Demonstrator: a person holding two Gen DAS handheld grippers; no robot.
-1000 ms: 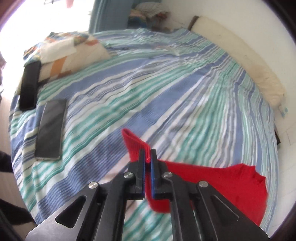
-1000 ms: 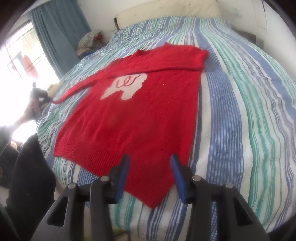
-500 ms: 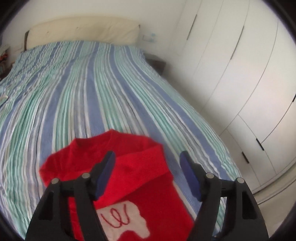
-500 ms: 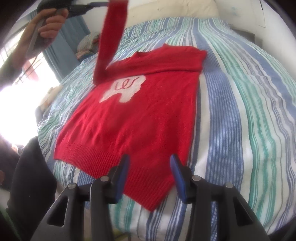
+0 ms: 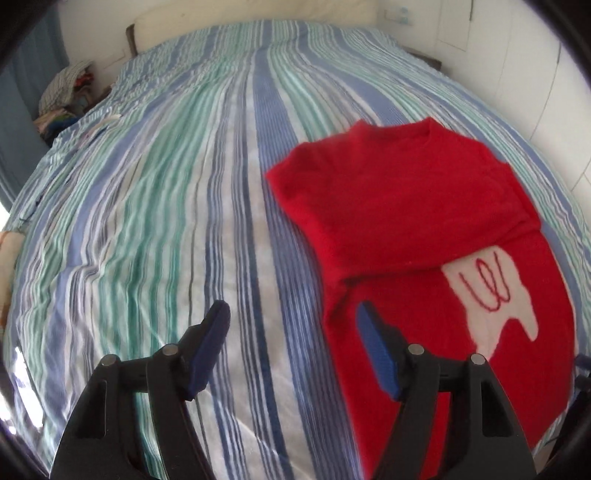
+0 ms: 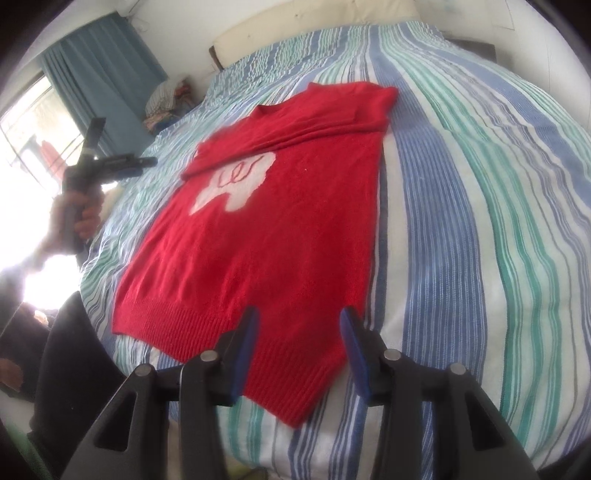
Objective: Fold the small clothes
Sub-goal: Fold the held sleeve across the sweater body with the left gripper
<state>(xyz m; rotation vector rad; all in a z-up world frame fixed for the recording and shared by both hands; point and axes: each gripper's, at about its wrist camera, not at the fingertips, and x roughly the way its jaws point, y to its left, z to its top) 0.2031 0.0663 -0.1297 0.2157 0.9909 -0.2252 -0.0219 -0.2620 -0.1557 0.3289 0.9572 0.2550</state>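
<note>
While both the left gripper [image 5: 291, 328] and right gripper [image 6: 298, 334] hung wide apart and empty, the red sweater [image 6: 280, 221] lay flat on the bed [image 6: 461, 184], soft, limp knit best pinched at its ribbed hem [image 6: 295, 373].

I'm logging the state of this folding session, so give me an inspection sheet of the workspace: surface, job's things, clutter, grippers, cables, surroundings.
Surface: bed with striped cover, slightly rumpled.
Job's things: red sweater lying flat, front up, white patch showing; both sleeves folded across the chest, ribbed hem nearest the right gripper.
Clutter: pile of clothes beside the bed's far corner; small white item on the cover, too blurred to name.
Grippers: left gripper open, at the sweater's edge, holding nothing; right gripper open, above the hem.
Cables: nothing seen.
Surroundings: blue curtain, bright window, headboard, white wall.
</note>
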